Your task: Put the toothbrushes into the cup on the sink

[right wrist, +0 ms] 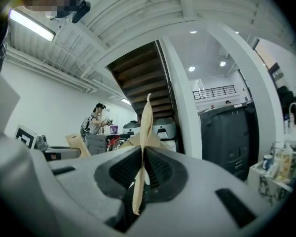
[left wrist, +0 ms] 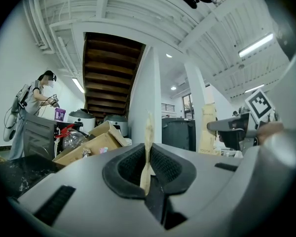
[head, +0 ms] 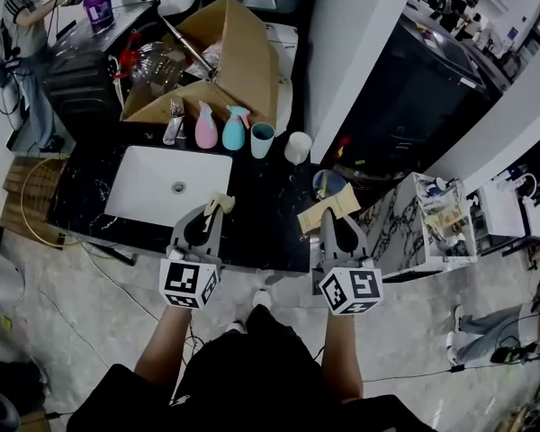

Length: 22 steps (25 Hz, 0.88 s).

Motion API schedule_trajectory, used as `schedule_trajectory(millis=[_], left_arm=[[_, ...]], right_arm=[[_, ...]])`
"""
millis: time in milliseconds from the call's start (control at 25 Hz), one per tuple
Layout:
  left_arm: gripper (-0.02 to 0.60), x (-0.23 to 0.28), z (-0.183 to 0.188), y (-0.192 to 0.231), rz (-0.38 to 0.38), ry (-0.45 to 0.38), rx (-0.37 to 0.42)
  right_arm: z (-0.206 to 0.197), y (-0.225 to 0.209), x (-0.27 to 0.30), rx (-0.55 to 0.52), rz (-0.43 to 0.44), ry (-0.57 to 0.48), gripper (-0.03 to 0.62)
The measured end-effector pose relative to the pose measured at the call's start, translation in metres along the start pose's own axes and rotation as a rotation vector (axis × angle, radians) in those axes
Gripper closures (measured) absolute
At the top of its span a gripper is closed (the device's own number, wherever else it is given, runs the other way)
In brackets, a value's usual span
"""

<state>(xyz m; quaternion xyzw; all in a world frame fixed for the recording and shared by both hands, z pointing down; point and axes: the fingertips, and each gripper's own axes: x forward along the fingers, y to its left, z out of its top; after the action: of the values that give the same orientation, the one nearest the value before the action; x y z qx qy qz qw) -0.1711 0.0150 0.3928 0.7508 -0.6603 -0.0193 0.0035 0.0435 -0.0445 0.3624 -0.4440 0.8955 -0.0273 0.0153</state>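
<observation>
Both grippers are held at waist height in front of the black counter (head: 270, 232). My left gripper (head: 207, 218) (left wrist: 147, 168) is shut on a flat tan toothbrush package (head: 220, 203) (left wrist: 148, 137), seen edge-on between the pads. The right gripper (head: 334, 221) (right wrist: 142, 172) is shut on a second tan toothbrush package (head: 329, 211) (right wrist: 145, 132). A teal cup (head: 262, 139) and a white cup (head: 297, 147) stand at the back of the counter, behind the white sink basin (head: 130, 192), well away from both grippers.
A pink bottle (head: 205, 127) and a teal bottle (head: 235, 129) stand left of the cups. Behind them lies an open cardboard box (head: 243, 57) of clutter. A white pillar (head: 351, 52) rises at the right. A person (head: 22, 52) works at the far left. A small shelf (head: 441, 223) stands on the right.
</observation>
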Motion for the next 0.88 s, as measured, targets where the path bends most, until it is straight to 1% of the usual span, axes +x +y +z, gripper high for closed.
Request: schedule_trajectory(millis=[520, 880], left_arm=[[0.551, 0.077, 0.008, 0.004, 0.018, 0.001, 0.032], [0.551, 0.112, 0.008, 0.003, 0.042, 0.020, 0.049]], right_arm=[[0.004, -0.053, 0.062, 0.030, 0.024, -0.020, 0.571], [0.007, -0.076, 0.097, 0.052, 0.066, -0.026, 0.571]])
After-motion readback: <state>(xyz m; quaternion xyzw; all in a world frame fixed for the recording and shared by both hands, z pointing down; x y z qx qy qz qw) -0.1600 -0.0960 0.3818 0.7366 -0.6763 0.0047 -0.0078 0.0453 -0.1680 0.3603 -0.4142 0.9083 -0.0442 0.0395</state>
